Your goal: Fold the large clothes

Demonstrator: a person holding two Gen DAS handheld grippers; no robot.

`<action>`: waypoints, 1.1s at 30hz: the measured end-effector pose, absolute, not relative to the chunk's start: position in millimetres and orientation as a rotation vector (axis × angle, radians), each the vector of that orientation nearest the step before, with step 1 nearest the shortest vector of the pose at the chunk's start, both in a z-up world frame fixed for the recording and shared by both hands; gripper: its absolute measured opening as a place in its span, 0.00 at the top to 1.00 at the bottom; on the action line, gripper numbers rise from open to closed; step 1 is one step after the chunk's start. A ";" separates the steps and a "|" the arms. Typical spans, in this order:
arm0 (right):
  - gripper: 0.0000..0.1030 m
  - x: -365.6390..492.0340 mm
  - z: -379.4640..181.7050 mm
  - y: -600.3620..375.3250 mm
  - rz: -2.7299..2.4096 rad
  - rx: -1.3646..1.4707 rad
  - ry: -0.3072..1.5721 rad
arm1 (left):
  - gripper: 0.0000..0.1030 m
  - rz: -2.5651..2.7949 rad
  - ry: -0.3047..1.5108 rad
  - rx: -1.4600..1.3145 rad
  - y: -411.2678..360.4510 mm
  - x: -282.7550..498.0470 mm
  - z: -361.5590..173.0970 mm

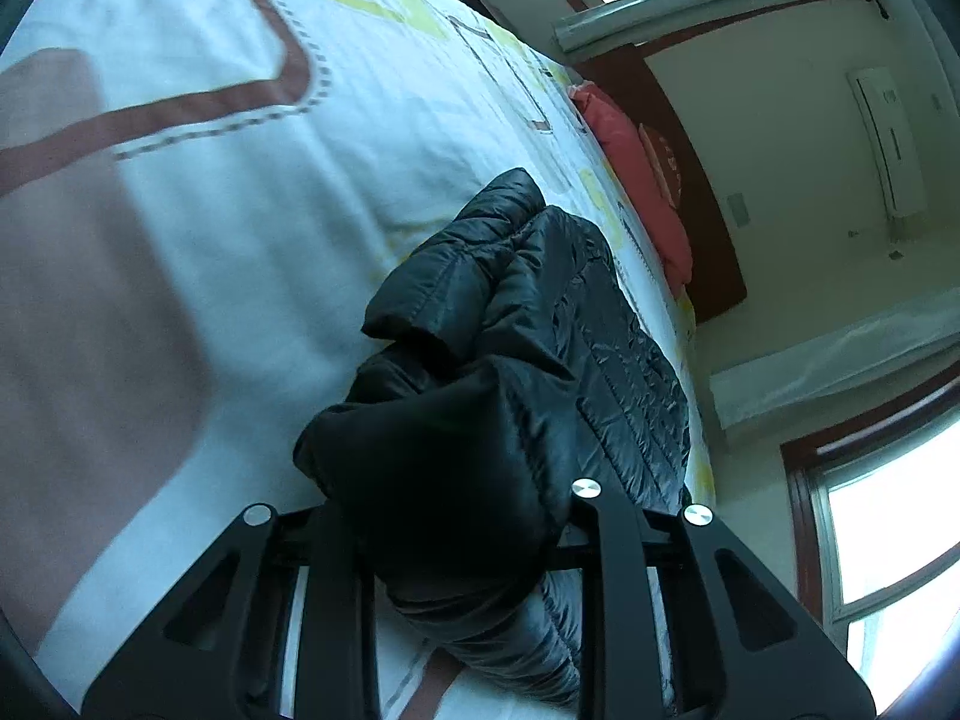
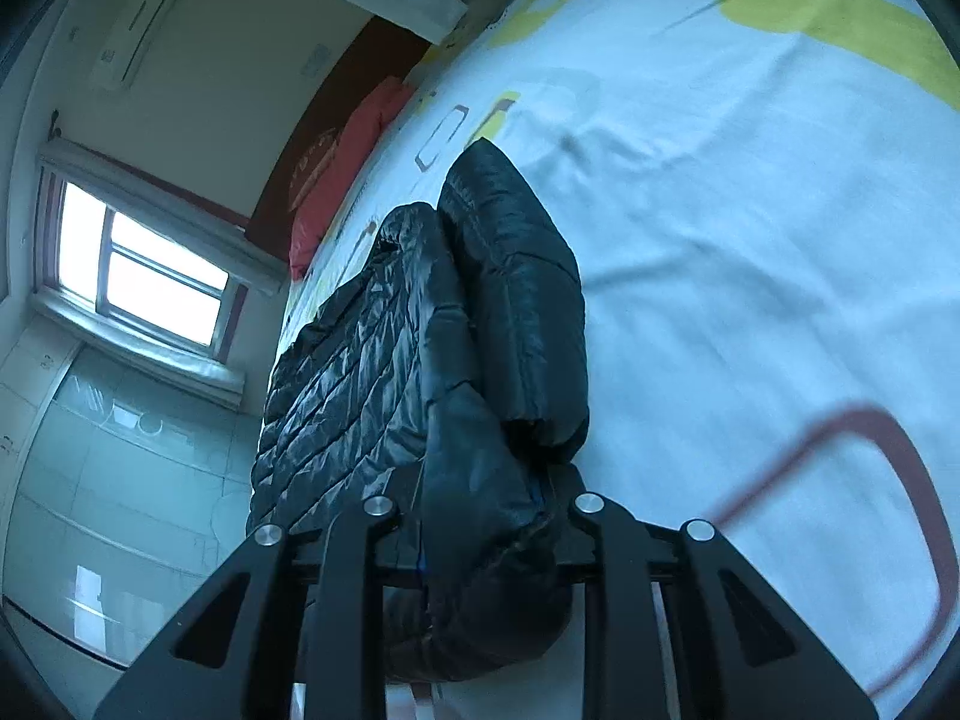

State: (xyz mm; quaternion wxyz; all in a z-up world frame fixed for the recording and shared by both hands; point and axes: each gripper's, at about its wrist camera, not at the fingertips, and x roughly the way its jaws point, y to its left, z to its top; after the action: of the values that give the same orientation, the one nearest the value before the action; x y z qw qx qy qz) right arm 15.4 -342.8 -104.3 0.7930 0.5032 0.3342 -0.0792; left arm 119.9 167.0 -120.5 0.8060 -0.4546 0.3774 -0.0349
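Cool, bluish daylight from blown-out windows (image 2: 144, 276); bedspread (image 1: 252, 192) smears with motion blur left of the jaws; fisheye edges bend and vignette dark.

Black quilted jacket (image 1: 540, 324), white bedspread (image 1: 240, 210) with brown and yellow-green outlined shapes, red pillow (image 1: 645, 180) beyond the jacket, dark brown headboard (image 1: 702, 222), black grippers (image 1: 462, 540).
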 end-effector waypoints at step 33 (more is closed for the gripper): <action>0.70 -33.1 -47.5 -348.7 -0.361 0.720 0.810 | 0.42 0.157 0.792 -0.318 194.3 24.4 -36.9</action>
State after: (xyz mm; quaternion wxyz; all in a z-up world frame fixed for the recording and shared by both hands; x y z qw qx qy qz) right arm -33.1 -348.7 -47.5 0.8414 0.3407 0.3832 -0.1707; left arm 24.4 194.3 -36.9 0.9074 -0.1542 0.3835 0.0761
